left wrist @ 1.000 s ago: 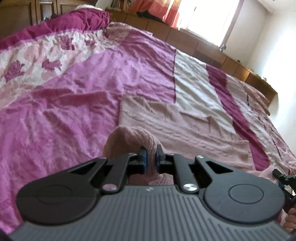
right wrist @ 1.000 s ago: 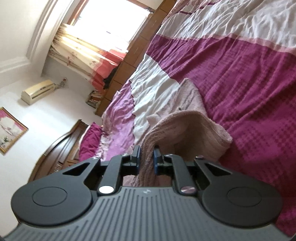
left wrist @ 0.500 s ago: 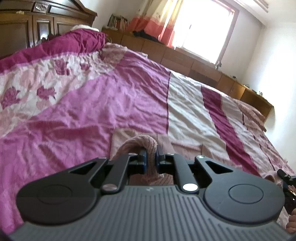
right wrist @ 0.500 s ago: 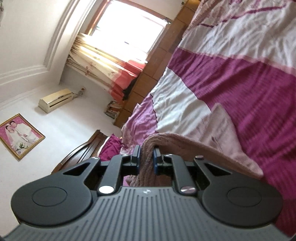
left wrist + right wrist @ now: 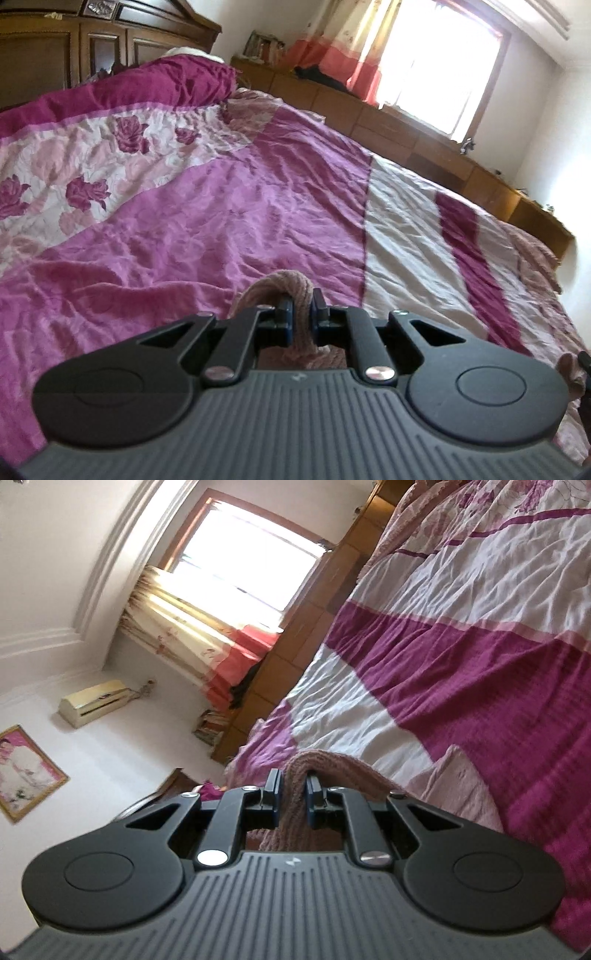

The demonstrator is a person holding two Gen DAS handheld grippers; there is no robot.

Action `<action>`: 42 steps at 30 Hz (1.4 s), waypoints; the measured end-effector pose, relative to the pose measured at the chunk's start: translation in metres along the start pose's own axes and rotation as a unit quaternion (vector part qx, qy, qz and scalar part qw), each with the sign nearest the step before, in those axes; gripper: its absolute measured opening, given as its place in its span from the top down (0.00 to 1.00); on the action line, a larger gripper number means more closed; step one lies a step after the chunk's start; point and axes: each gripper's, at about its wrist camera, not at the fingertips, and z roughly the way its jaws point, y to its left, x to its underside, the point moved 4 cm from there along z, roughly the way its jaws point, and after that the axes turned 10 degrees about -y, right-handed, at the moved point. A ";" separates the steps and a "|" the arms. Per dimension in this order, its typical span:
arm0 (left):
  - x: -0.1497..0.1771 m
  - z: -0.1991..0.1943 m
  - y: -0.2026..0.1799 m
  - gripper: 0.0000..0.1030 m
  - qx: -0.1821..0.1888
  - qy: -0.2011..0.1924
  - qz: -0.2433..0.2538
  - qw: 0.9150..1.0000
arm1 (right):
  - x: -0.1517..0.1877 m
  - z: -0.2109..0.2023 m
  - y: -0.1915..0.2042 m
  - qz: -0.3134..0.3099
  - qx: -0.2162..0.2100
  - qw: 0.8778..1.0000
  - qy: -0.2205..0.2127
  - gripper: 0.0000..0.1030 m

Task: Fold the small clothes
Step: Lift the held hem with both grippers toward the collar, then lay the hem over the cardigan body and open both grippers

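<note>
A small pale pink knitted garment (image 5: 291, 282) is pinched between the jaws of my left gripper (image 5: 302, 312), bunched over the fingertips and hanging below, mostly hidden behind the gripper body. My right gripper (image 5: 292, 794) is shut on another part of the same pink garment (image 5: 332, 768). The cloth drapes off to the right, and a flat corner of it (image 5: 458, 786) lies over the bedspread (image 5: 498, 686). Both grippers hold the garment lifted above the bed.
The bed has a magenta, pink and white bedspread (image 5: 207, 221) with rose print at the left. A dark wooden headboard (image 5: 74, 48) stands far left. Low wooden cabinets (image 5: 424, 147) line the wall under a bright window (image 5: 436, 62). An air conditioner (image 5: 96, 701) hangs on the wall.
Both grippers have risen and tilted up with the garment. The flat spread of pink cloth on the bed has dropped out of the left view; less of it shows in the right view.
</note>
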 end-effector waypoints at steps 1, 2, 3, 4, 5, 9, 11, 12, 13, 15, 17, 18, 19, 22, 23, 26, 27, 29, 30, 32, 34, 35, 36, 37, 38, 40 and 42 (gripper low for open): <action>0.001 0.009 0.001 0.89 -0.005 0.003 -0.001 1.000 | 0.003 0.009 -0.002 -0.011 0.009 1.000 -0.001 0.86; 0.003 0.017 0.000 0.89 -0.008 0.005 0.001 1.000 | 0.006 0.017 -0.004 -0.022 0.018 1.000 -0.002 0.86; 0.004 0.024 0.000 0.90 -0.014 0.005 0.007 1.000 | 0.009 0.025 -0.007 -0.031 0.026 0.999 -0.001 0.86; 0.006 0.031 0.000 0.89 -0.019 0.006 0.013 1.000 | 0.013 0.033 -0.011 -0.038 0.034 0.999 0.000 0.86; 0.009 0.039 -0.001 0.89 -0.025 0.009 0.019 0.999 | 0.016 0.041 -0.016 -0.044 0.043 0.998 0.002 0.86; 0.027 0.070 0.004 0.89 -0.050 0.032 0.040 0.997 | 0.030 0.068 -0.035 -0.062 0.078 0.995 0.016 0.85; 0.038 0.084 0.008 0.89 -0.061 0.047 0.053 0.996 | 0.035 0.079 -0.048 -0.069 0.103 0.992 0.026 0.84; 0.044 0.091 0.010 0.87 -0.069 0.057 0.059 0.994 | 0.038 0.083 -0.054 -0.072 0.115 0.990 0.029 0.79; 0.049 0.094 0.013 0.87 -0.076 0.065 0.061 0.993 | 0.040 0.086 -0.060 -0.075 0.126 0.989 0.037 0.76; 0.054 0.094 0.018 0.84 -0.079 0.072 0.049 0.993 | 0.044 0.086 -0.069 -0.074 0.134 0.987 0.047 0.69; 0.057 0.088 0.019 0.79 -0.070 0.071 0.049 0.994 | 0.046 0.079 -0.074 -0.069 0.130 0.988 0.043 0.55; 0.058 0.086 0.019 0.75 -0.069 0.071 0.059 0.993 | 0.048 0.077 -0.075 -0.069 0.126 0.989 0.042 0.51; 0.058 0.083 0.018 0.73 -0.067 0.070 0.067 0.993 | 0.049 0.073 -0.075 -0.071 0.121 0.989 0.043 0.50; 0.058 0.072 0.016 0.61 -0.061 0.064 0.086 0.992 | 0.051 0.066 -0.071 -0.086 0.115 0.989 0.048 0.48; 0.058 0.068 0.016 0.60 -0.056 0.061 0.091 0.992 | 0.052 0.061 -0.069 -0.092 0.112 0.988 0.050 0.48; 0.059 0.058 0.013 0.60 -0.047 0.059 0.106 0.992 | 0.056 0.051 -0.063 -0.108 0.110 0.986 0.056 0.46; 0.059 0.055 0.012 0.60 -0.043 0.059 0.108 0.992 | 0.057 0.047 -0.061 -0.112 0.109 0.986 0.057 0.46; 0.061 0.052 0.012 0.59 -0.036 0.063 0.108 0.991 | 0.060 0.040 -0.059 -0.123 0.111 0.985 0.057 0.45; 0.063 0.051 0.012 0.59 -0.034 0.067 0.109 0.991 | 0.062 0.037 -0.058 -0.129 0.109 0.984 0.057 0.44; 0.067 0.051 0.011 0.59 -0.028 0.073 0.114 0.990 | 0.066 0.036 -0.054 -0.153 0.109 0.980 0.063 0.44; 0.069 0.053 0.010 0.59 -0.024 0.077 0.123 0.989 | 0.067 0.039 -0.049 -0.183 0.110 0.974 0.072 0.44; 0.070 0.054 0.009 0.59 -0.022 0.078 0.127 0.989 | 0.066 0.042 -0.047 -0.193 0.110 0.972 0.076 0.44; 0.071 0.056 0.007 0.59 -0.017 0.081 0.133 0.988 | 0.065 0.045 -0.047 -0.200 0.110 0.970 0.080 0.44; 0.072 0.058 0.006 0.59 -0.009 0.084 0.138 0.987 | 0.064 0.048 -0.046 -0.204 0.110 0.969 0.084 0.44; 0.073 0.061 0.003 0.59 0.001 0.089 0.145 0.985 | 0.063 0.052 -0.046 -0.209 0.111 0.968 0.089 0.44; 0.077 0.070 -0.001 0.59 0.016 0.098 0.159 0.982 | 0.063 0.059 -0.047 -0.219 0.116 0.964 0.096 0.44; 0.079 0.081 -0.004 0.60 0.023 0.101 0.175 0.979 | 0.063 0.063 -0.046 -0.228 0.117 0.961 0.103 0.44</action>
